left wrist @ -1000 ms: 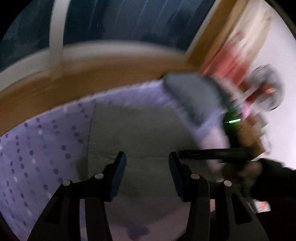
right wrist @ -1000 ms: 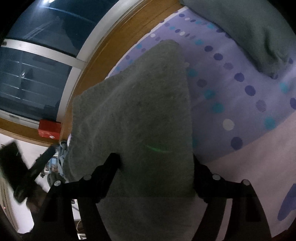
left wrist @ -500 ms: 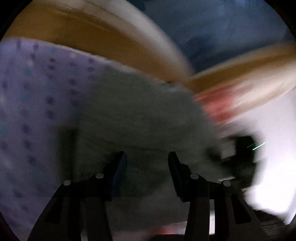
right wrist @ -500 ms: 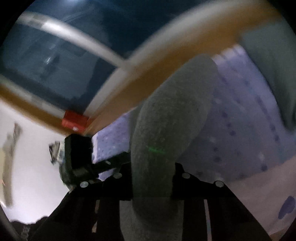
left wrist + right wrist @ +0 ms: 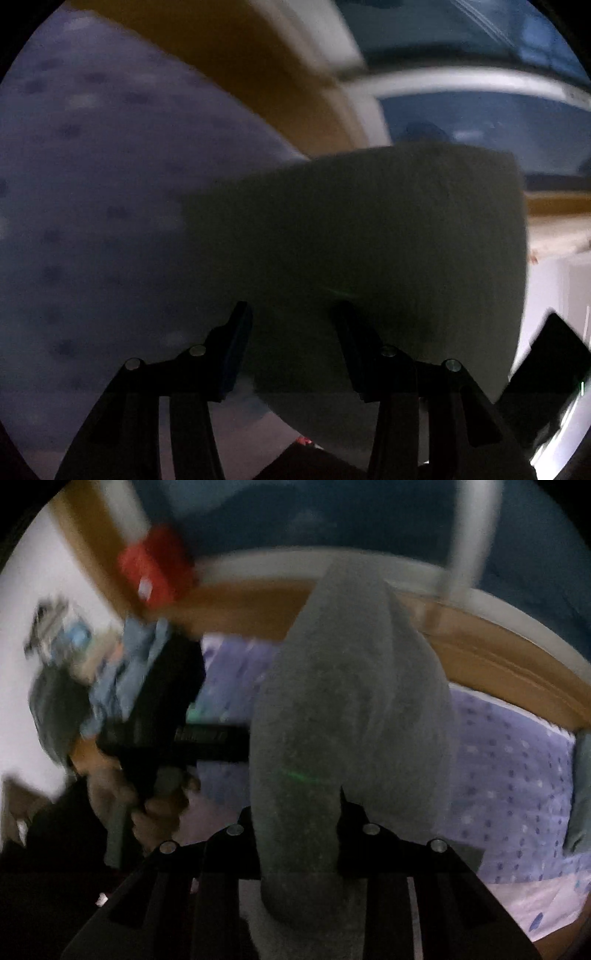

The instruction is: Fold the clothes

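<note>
Only my right wrist view shows my left hand (image 5: pixel 159 805) around the black left gripper (image 5: pixel 236 744), angled toward the soft grey folded garment (image 5: pixel 351 709). My right gripper (image 5: pixel 295 834) pinches it, jaws easing open, above the dotted lilac bedsheet (image 5: pixel 509 768). The left's jaws hold its edge.

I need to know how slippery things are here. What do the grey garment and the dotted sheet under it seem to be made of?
The grey garment looks like a thick, matte knit or fleece: fuzzy surface, soft rounded folds. The dotted sheet looks like thin, smooth printed woven fabric, perhaps cotton; blur leaves that open.
</note>
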### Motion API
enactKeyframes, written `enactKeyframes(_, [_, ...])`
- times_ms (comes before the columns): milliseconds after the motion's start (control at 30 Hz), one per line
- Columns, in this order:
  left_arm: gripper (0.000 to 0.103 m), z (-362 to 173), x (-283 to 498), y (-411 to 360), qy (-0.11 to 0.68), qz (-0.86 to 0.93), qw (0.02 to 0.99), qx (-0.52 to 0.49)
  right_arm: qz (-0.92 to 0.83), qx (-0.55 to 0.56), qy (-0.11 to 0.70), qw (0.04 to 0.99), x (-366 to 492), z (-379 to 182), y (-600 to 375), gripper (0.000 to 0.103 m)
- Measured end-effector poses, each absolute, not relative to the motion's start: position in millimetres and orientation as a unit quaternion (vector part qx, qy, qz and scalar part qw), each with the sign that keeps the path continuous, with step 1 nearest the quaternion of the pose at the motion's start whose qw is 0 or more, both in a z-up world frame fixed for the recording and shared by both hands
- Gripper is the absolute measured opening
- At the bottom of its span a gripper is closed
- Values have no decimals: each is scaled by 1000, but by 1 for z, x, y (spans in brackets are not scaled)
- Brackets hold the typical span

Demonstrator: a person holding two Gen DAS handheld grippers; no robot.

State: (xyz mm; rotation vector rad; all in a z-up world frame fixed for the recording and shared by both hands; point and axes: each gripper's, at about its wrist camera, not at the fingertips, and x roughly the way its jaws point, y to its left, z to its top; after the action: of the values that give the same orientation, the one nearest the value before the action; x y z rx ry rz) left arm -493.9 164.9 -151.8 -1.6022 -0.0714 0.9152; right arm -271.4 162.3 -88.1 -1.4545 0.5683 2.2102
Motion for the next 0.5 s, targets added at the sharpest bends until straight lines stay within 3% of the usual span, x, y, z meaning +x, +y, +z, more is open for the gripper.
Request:
enactKeyframes(67, [46,-162,-517,149,-12,415,583,-698,781,-567,173,197,-305,-111,130,35])
enactKeyframes(133, [45,-175,-536,135,-7,430,562,-706,771,-587,176,174,-331,-134,105,50])
enactKeyframes(200, [45,-186,-557,119,-40,429,547,-718,760,-605,185,148,-354,-156,83,75])
enactKeyframes(333, [45,-195,-594,93,-111,423,528,-728,755,-605,251,36,-370,-177,53,81])
enactKeyframes(500, [53,-163,-611,57,-90,502,526,-680,794,-536,286,-25,-349,-153,59,81])
